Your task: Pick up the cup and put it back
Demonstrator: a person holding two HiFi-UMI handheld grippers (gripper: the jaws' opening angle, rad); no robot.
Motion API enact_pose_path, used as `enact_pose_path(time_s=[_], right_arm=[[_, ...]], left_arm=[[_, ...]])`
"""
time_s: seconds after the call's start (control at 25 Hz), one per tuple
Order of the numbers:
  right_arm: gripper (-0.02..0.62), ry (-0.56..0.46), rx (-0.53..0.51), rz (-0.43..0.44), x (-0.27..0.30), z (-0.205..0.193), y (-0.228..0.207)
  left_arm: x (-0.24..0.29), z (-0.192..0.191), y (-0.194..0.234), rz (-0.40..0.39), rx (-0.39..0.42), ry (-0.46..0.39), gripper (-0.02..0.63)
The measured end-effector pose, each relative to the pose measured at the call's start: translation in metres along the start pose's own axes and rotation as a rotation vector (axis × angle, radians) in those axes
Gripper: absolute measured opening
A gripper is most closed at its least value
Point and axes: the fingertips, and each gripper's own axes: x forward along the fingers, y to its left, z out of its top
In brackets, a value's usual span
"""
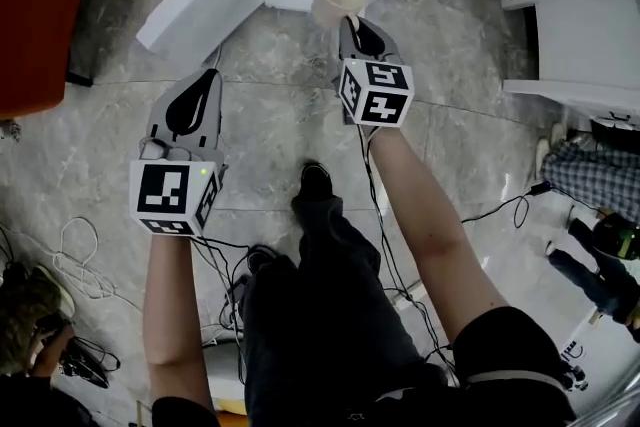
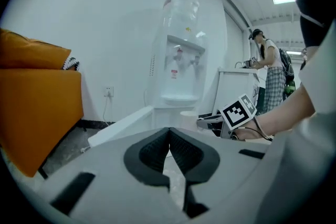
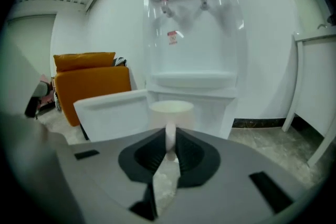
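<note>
The right hand-held gripper (image 3: 170, 140) is clenched on the thin handle (image 3: 170, 132) of the cup (image 3: 171, 111). This grip probably keeps the pale body upright and clear of the jaws, so the cup hangs off the floor (image 1: 270, 115) just in front of the water dispenser (image 3: 191, 34), below its tray ledge. The left hand-held gripper (image 2: 169, 136) is closed on nothing and set to one side, evidently idle. Only the right gripper view shows the handle pinched between the jaws; the head view shows the cup's open mouth and both hand-held grippers side by side, and the left gripper view shows the cup side-on, plus a person (image 2: 269, 68) standing in the background.
</note>
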Motion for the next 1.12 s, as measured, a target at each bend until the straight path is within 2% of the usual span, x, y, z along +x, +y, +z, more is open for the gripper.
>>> enact_pose_path(time_s=[0.36, 0.6, 0.92, 1.12], right_arm=[[0.043, -0.045, -0.041, 0.009, -0.130, 0.118, 0.027], [0.043, -0.075, -0.004, -0.015, -0.227, 0.177, 0.047], [0.043, -0.104, 0.020, -0.035, -0.355, 0.223, 0.066], [0.043, -0.112, 0.024, -0.033, -0.419, 0.233, 0.064]], left_arm=[[-0.097, 0.117, -0.033, 0.005, -0.090, -0.048, 0.011], [-0.164, 0.175, -0.061, -0.018, -0.118, -0.056, 0.011], [-0.241, 0.242, -0.102, -0.074, -0.077, -0.058, 0.011], [-0.279, 0.248, -0.128, -0.070, -0.098, -0.043, 0.011]])
